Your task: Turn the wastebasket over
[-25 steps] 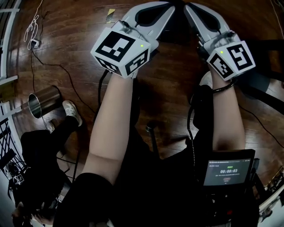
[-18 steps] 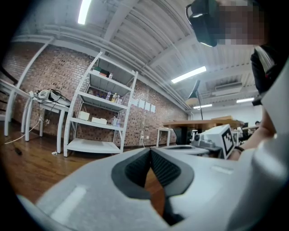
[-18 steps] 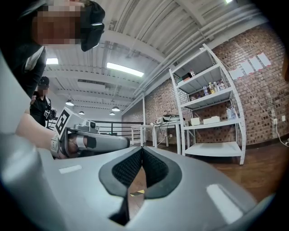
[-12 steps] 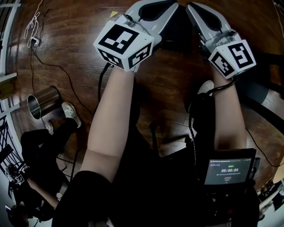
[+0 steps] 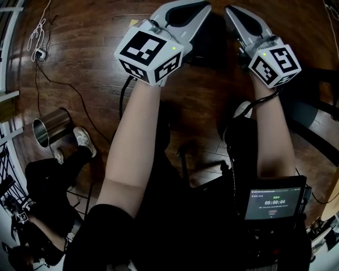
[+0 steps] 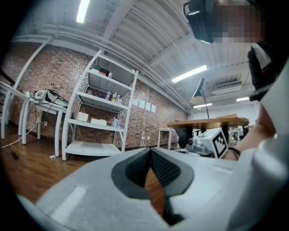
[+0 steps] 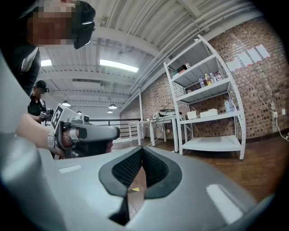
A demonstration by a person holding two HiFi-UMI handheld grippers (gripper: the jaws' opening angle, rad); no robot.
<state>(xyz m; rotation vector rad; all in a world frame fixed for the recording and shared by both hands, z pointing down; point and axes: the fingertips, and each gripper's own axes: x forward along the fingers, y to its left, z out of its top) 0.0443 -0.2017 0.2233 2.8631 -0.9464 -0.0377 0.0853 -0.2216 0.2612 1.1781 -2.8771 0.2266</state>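
Observation:
The wastebasket point(image 5: 52, 126), a shiny metal cylinder, stands on the dark wood floor at the far left of the head view, with its open mouth showing. It is far from both grippers. My left gripper point(image 5: 204, 6) is held out level at top centre, jaws shut and empty point(image 6: 150, 151). My right gripper point(image 5: 229, 9) is close beside it, also shut on nothing point(image 7: 142, 149). Each gripper view shows the other gripper alongside: the right gripper point(image 6: 210, 141) and the left gripper point(image 7: 88, 133). Neither gripper view shows the wastebasket.
A person in black with white shoes point(image 5: 85, 138) crouches right beside the wastebasket. Black cables point(image 5: 69, 84) and a white cord point(image 5: 38, 33) cross the floor. A white shelf unit point(image 6: 101, 113) and tables point(image 6: 210, 122) stand by the brick wall. A dark chair base point(image 5: 312, 114) is at right.
Both grippers have moved forward together, staying shut. The wastebasket and the crouching person have slid a little lower in the head view.

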